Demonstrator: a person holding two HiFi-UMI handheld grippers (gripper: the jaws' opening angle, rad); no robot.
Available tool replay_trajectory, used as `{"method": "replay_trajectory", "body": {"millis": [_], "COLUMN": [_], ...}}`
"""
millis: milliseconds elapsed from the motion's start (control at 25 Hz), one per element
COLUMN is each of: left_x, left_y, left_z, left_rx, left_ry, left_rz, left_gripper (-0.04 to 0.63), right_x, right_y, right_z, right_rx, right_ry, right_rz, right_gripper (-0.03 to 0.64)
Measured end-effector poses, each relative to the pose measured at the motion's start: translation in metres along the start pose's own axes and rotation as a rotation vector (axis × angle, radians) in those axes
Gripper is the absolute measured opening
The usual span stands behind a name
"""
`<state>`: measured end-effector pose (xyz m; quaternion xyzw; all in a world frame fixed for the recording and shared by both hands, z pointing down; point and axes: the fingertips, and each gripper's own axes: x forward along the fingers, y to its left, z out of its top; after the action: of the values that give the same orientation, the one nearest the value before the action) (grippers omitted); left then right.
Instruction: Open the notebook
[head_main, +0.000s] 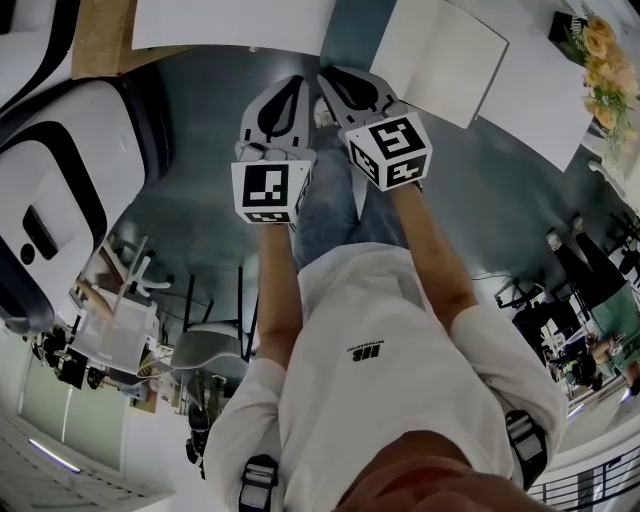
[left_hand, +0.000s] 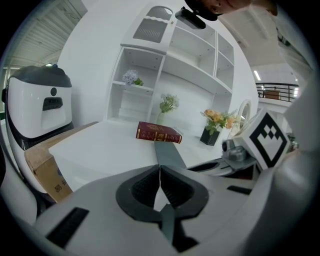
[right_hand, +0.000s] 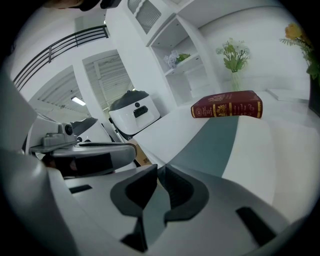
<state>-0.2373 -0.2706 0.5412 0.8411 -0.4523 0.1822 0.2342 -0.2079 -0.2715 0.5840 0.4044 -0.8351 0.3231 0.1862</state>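
Observation:
A dark red notebook (left_hand: 159, 132) with gold print lies shut on the white table (left_hand: 100, 145), well ahead of both grippers. The right gripper view shows the notebook (right_hand: 227, 105) spine-on, far beyond the jaws. My left gripper (left_hand: 160, 167) is shut, its pads meeting with nothing between them. On my right gripper (right_hand: 158, 168) the jaws stand open by a narrow slit, and they are empty. Seen from the head view, the left gripper (head_main: 292, 84) and the right gripper (head_main: 336, 74) hover side by side near the table edge; the notebook is not visible there.
A white shelf unit (left_hand: 170, 65) backs the table. A vase of pale flowers (left_hand: 168, 105) and a black pot of orange flowers (left_hand: 215, 127) stand near the notebook. A white machine (left_hand: 40, 107) and a cardboard box (left_hand: 47, 175) sit at the left. A grey-green strip (left_hand: 167, 152) crosses the tabletop.

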Motion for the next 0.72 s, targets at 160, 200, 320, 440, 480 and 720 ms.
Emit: {"method": "replay_trajectory", "body": {"millis": [160,200,320,440,480,720], "left_x": [-0.002,-0.002,-0.004,-0.006,-0.006,-0.009], "left_y": [-0.005,-0.006,-0.008,-0.010,-0.011,-0.016], "left_z": [0.002,0.003,0.004,0.004,0.004,0.008], "left_rx": [0.006,0.008,0.010,0.012,0.013,0.020], "left_ry": [-0.006,-0.008,-0.011,-0.013,-0.013,-0.024], "left_rz": [-0.003,-0.003,-0.002,-0.001,-0.001,-0.004], "left_gripper": [0.000,0.000,0.000,0.000,0.000,0.000], "right_x": [-0.004,-0.005,-0.007,-0.011,-0.012,-0.022], "right_y": [0.000,-0.001,-0.004,-0.004,-0.004,-0.002], "right_z": [0.002,0.003,0.005,0.007,0.008,0.014], "right_rx": [0.022,0.024,0.020,0.015,0.013,-0.005], "right_ry": [-0.022,-0.026,-0.036,-0.043,-0.045,-0.063], "right_rz": [0.012,0.011,0.007,0.005,0.004,0.002], "right_gripper": [0.044,0.045,0.046,0.045,0.046,0.045]}}
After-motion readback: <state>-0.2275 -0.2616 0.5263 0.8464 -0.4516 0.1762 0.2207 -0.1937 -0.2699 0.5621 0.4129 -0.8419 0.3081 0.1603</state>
